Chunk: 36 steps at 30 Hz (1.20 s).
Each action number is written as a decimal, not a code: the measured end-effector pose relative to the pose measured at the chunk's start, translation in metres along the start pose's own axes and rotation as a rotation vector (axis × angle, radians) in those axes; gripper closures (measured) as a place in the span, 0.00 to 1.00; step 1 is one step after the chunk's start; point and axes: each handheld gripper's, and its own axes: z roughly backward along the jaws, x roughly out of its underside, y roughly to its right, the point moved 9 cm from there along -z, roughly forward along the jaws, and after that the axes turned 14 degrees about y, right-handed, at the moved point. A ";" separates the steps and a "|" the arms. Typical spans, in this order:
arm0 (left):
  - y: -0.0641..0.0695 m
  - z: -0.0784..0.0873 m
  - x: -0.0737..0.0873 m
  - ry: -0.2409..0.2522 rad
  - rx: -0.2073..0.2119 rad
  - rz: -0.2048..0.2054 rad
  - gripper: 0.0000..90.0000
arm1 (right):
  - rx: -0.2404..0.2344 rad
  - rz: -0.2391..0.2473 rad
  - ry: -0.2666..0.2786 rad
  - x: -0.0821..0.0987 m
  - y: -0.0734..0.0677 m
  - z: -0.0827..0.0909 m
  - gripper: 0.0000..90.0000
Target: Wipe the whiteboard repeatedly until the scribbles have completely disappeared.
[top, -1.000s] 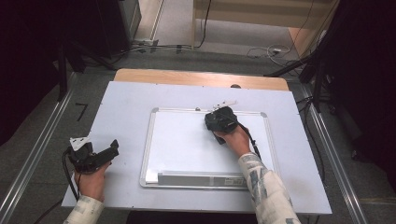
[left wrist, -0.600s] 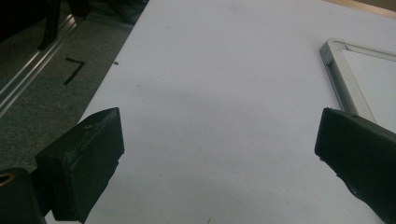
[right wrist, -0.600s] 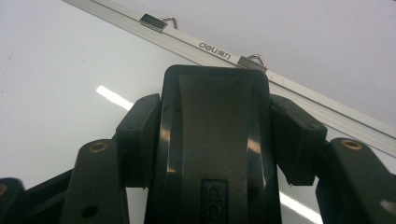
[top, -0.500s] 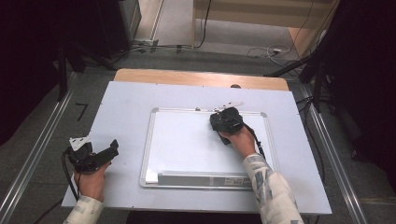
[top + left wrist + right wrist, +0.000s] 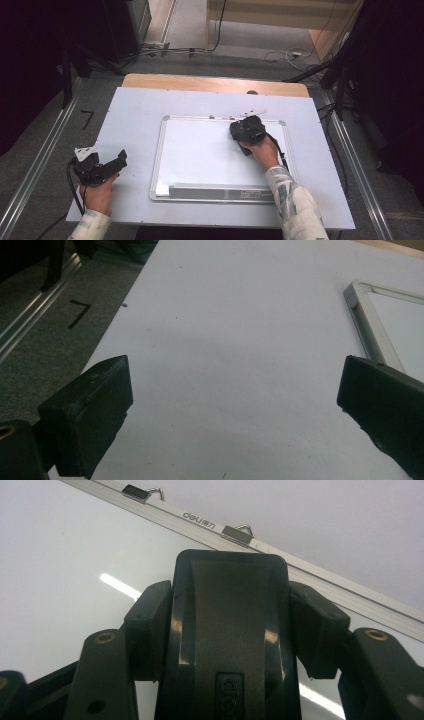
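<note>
I have the black eraser (image 5: 231,630) clamped between the jaws of my right tool (image 5: 248,131), and it sits on the whiteboard (image 5: 200,155) near the board's far right corner, close under the top frame rail with its two small hanger clips (image 5: 236,533). In the right gripper view the eraser's glossy back fills the space between the pads, which press on both of its sides, and the white surface around it looks clean, with just a glare streak across it.

From the high view I see no writing or marks on the board; the whole panel reads as blank white, and the pen tray (image 5: 220,192) along the near edge looks bare. So I judge the wiping to be mostly or fully done, with at most this top corner left to finish, then setting the eraser down.

My left tool (image 5: 100,167) rests on the pale tabletop (image 5: 135,110) well to the left of the board, jaws spread wide with nothing between them.
</note>
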 end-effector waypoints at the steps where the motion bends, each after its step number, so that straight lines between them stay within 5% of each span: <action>1: 0.000 0.000 0.000 0.000 -0.001 0.000 0.02 | 0.002 -0.004 -0.002 0.000 0.001 0.000 0.42; 36: 0.000 0.000 0.000 0.000 -0.002 0.002 0.02 | 0.046 -0.029 -0.007 0.010 0.033 0.015 0.42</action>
